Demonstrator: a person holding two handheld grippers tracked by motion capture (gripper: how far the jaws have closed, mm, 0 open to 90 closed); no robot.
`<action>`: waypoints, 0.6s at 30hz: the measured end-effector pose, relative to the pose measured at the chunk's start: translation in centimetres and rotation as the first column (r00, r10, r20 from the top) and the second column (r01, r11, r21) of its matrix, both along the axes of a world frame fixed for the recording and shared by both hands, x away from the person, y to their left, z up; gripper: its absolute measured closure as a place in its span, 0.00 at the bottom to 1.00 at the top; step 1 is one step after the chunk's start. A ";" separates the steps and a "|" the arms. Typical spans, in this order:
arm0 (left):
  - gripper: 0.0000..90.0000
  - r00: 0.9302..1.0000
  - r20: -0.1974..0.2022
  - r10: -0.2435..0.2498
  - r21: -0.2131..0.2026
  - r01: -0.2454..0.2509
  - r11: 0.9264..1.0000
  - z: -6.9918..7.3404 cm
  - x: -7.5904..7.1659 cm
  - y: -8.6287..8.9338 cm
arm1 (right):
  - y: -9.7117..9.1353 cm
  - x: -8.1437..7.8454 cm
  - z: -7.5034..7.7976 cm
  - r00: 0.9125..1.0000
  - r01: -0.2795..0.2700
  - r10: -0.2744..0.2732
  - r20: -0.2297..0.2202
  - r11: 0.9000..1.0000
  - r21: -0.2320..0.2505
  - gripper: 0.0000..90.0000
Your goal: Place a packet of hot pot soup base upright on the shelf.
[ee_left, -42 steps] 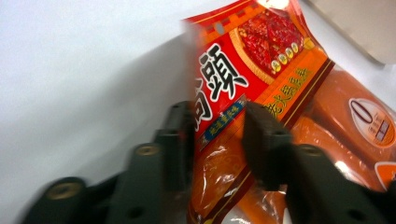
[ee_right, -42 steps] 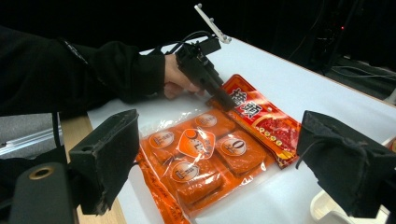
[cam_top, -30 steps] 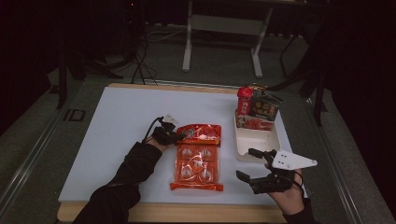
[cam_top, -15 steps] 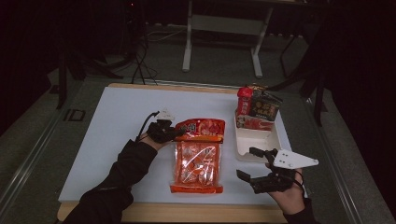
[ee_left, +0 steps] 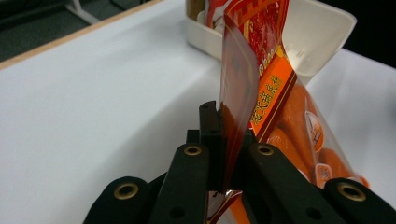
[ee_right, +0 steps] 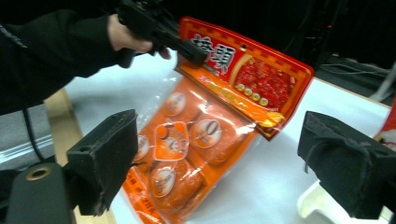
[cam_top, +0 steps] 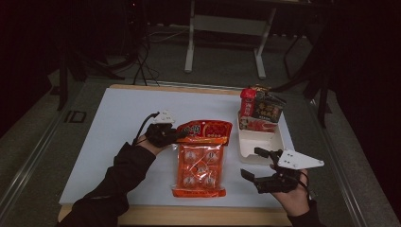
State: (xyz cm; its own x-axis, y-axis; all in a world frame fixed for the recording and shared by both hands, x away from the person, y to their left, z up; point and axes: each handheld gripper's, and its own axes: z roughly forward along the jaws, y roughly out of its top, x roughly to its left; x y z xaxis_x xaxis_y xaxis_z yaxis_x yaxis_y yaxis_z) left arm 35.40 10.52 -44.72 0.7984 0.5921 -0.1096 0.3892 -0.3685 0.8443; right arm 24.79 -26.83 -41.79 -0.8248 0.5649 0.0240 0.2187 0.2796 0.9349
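Left gripper point(cam_top: 182, 135): its jaws are clamping the red header edge of the orange snack bag, seen at about 9 o'clock of the header in the high view; in the left gripper view point(ee_left: 224, 154) the film is standing pinched upright between the two black jaws.
Orange snack bag point(cam_top: 200, 161): it is lying near the middle of the white table, its header end lifting off the surface at 12 o'clock while its lower end is resting on the table at 6 o'clock; in the right gripper view point(ee_right: 205, 126) the header is tilting upward under the far gripper point(ee_right: 187, 46).
Bag contents: round orange pieces with printed labels are showing through the clear film.
Right gripper point(cam_top: 257, 165): its jaws are standing apart with nothing between them; it is hovering at 3 o'clock of the bag's lower half, well apart from it. In the right gripper view point(ee_right: 233, 158) its two padded jaws are framing the bag.
White tray point(cam_top: 261, 142): it is sitting at 2 o'clock of the bag, just beyond the right gripper.
Red packets point(cam_top: 259, 108): they are standing in the far end of the tray, at 12 o'clock of it.
White table point(cam_top: 108, 137): it is bearing the bag and the tray.
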 end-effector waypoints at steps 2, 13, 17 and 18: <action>1.00 1.000 0.012 -0.008 -0.004 0.008 1.000 0.3 -0.4 0.0 | -0.1 0.1 0.0 1.000 0.000 0.000 -0.004 1.000 0.001 0.15; 1.00 0.997 0.065 -0.043 -0.047 0.046 0.998 1.6 -2.8 -0.2 | -0.2 0.2 0.2 1.000 0.021 -0.021 0.011 1.000 -0.014 0.17; 1.00 0.994 0.084 -0.063 -0.043 0.066 0.997 2.3 -3.6 -0.3 | -0.4 0.6 0.3 0.999 0.034 -0.034 0.008 0.999 0.002 0.17; 1.00 0.994 0.087 -0.069 -0.042 0.073 0.996 2.4 -3.7 -0.4 | -0.3 0.7 0.3 0.999 0.034 -0.034 0.008 0.999 0.003 0.17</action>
